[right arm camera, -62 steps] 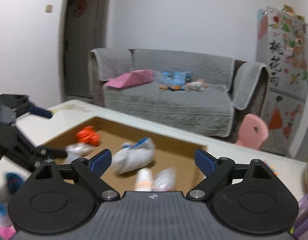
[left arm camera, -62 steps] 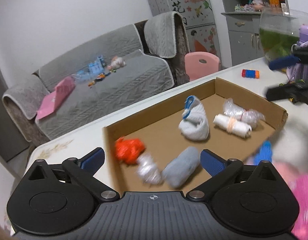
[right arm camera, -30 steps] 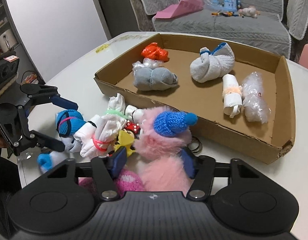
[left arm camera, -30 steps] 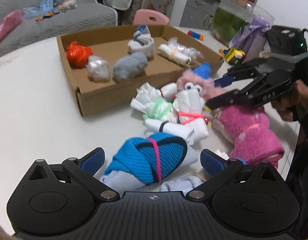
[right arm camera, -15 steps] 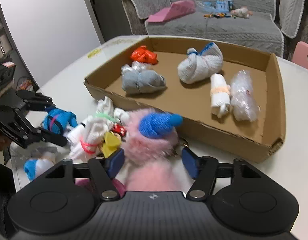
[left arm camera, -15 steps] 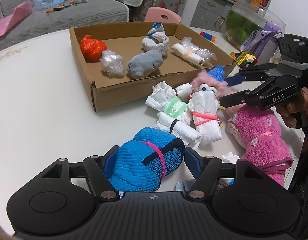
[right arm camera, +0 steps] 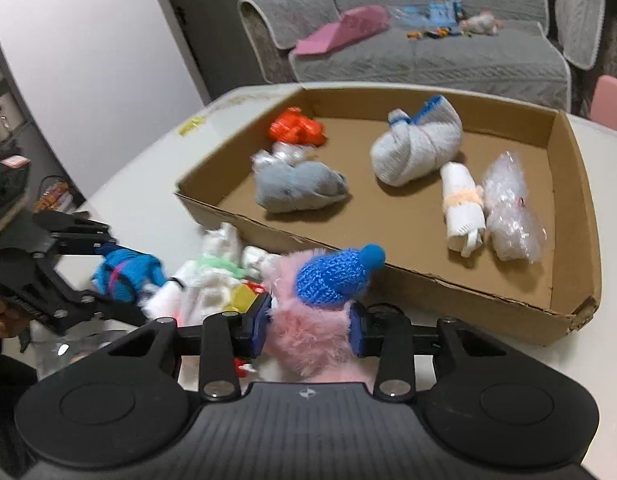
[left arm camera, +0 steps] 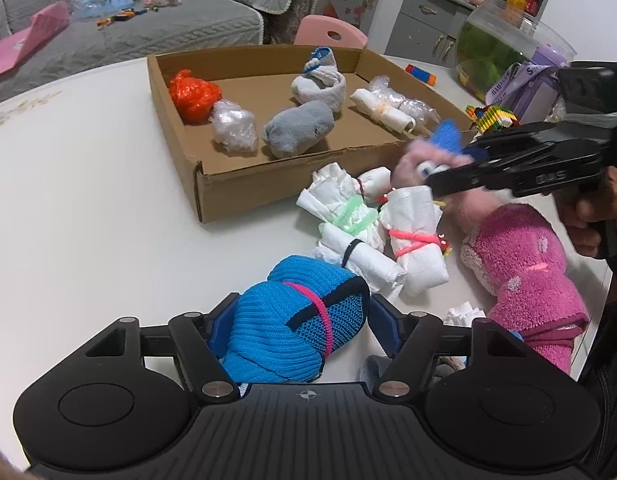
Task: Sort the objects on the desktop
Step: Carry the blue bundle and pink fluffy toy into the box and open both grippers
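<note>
Low in the left wrist view, the blue sock roll (left arm camera: 304,320) sits between the left gripper (left arm camera: 294,326) pads, which are closing onto its sides. In the right wrist view the right gripper (right arm camera: 310,330) is closing on the pink plush (right arm camera: 308,332), low centre. Both grasps are the step in hand; next each load likely needs lifting into the box (right arm camera: 428,280) above, where free floor remains.

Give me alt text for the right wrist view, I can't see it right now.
The right hand-held gripper is closing on a fluffy pink toy with a blue knitted hat, on a white table before a cardboard tray of rolled bundles. The left hand-held gripper is closing around a blue sock bundle.
</note>
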`<state>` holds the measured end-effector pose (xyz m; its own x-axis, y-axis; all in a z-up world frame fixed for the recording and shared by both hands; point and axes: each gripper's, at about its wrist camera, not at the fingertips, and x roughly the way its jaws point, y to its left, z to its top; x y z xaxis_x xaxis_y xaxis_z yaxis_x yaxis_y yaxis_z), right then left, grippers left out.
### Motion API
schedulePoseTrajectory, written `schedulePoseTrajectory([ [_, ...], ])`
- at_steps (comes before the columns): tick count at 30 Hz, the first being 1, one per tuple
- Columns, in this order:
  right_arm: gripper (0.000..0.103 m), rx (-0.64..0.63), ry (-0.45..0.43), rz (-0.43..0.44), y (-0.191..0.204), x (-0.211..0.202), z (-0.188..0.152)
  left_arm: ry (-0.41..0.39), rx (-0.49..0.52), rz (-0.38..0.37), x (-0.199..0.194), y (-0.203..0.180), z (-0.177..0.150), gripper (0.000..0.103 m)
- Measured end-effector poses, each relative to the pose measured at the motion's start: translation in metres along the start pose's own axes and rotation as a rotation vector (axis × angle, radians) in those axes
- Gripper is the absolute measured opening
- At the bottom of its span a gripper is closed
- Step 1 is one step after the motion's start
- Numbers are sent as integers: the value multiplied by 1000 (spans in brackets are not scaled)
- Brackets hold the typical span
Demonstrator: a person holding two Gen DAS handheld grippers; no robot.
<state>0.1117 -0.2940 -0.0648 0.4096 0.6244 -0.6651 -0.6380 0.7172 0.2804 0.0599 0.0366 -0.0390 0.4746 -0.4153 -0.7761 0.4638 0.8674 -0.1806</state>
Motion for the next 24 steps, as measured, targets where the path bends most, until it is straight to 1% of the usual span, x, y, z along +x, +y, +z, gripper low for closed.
schedulePoseTrajectory([
  [4,35,13,-64,28,-4,-23,6,-36,5,12,-13,2,4,69],
  [8,35,51,-134,27,-15,-42,10,-116,-24,24,-35,8,12,68],
  [10,35,63,-172,17,-19,-49,11,-149,-22,47,-41,7,15,68],
  [13,35,82,-228,23,-25,-60,15,-186,-17,66,-44,2,22,67],
  [16,35,132,-299,47,-32,-68,18,-232,-21,95,-47,-4,30,67],
  [19,35,186,-357,56,-41,-72,21,-276,-48,105,-48,-6,40,67],
  [24,35,219,-403,31,-47,-71,26,-321,-50,134,-43,-15,60,67],
])
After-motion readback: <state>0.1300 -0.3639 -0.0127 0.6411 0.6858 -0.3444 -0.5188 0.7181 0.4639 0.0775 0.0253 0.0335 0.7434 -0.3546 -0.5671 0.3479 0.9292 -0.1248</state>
